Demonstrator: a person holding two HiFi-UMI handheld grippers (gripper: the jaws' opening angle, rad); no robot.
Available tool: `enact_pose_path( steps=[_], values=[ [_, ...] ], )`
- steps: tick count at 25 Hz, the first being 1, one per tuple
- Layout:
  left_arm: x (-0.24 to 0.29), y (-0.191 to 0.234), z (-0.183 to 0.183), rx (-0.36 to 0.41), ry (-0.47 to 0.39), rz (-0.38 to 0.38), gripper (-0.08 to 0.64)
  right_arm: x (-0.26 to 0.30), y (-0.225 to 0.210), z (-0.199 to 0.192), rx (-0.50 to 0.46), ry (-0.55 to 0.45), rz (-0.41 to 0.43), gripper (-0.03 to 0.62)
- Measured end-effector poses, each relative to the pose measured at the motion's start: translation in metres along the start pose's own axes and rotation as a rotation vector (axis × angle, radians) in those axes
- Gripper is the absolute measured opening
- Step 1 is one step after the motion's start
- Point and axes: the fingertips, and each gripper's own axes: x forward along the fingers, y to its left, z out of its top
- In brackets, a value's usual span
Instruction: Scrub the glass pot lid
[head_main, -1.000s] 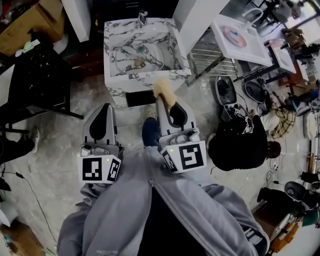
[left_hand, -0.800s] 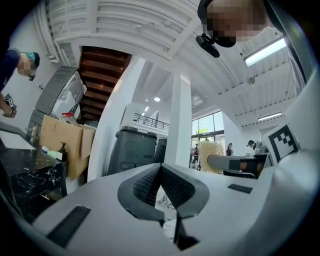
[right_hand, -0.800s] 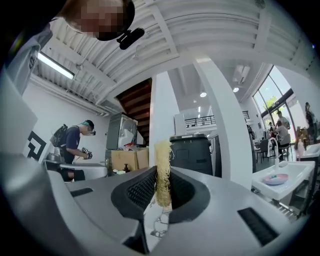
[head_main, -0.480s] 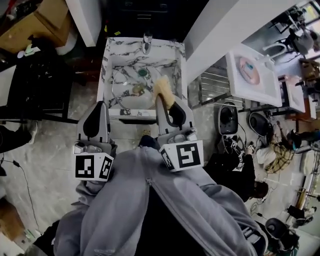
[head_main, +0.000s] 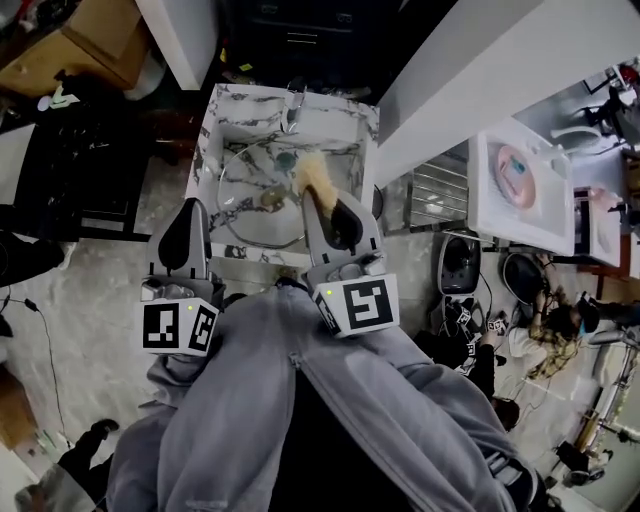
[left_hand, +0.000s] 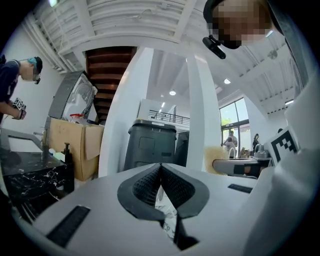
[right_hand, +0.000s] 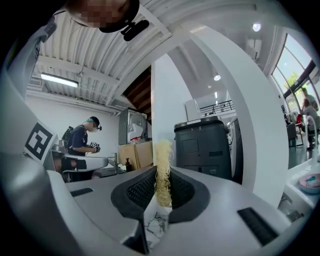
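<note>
The glass pot lid (head_main: 243, 192) lies flat in the marble sink (head_main: 215, 120), its knob (head_main: 268, 200) near the middle. My right gripper (head_main: 322, 205) is shut on a yellow fibrous scrubber (head_main: 314, 176), which hangs over the lid's right part; whether it touches I cannot tell. In the right gripper view the scrubber (right_hand: 162, 172) stands pinched between the ribbed pads. My left gripper (head_main: 191, 210) is level at the sink's front left rim, shut with nothing in it (left_hand: 160, 169).
A faucet (head_main: 292, 108) stands at the sink's back and a green drain plug (head_main: 286, 158) sits in the basin. A black table (head_main: 70, 180) is left. White basins (head_main: 520, 190) and gear on the floor lie right. A dark bin (left_hand: 150, 145) stands ahead.
Both grippers have travelled forward together towards the marble sink. The scrubber, earlier short of the sink's front, now hangs over the basin and lid. Jaws unchanged.
</note>
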Motion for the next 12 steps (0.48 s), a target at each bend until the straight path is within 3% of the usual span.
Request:
enact_pose_path(
  steps=[9,12],
  values=[
    [0.025,0.025,-0.046,-0.036,0.117,0.031,0.014,0.033,-0.006,-0.040,0.026,0.086,0.037,0.060],
    [0.031,0.037,-0.057,-0.044,0.142,0.015,0.014,0.041,-0.004,-0.048,0.036,0.116,0.015,0.060]
  ],
)
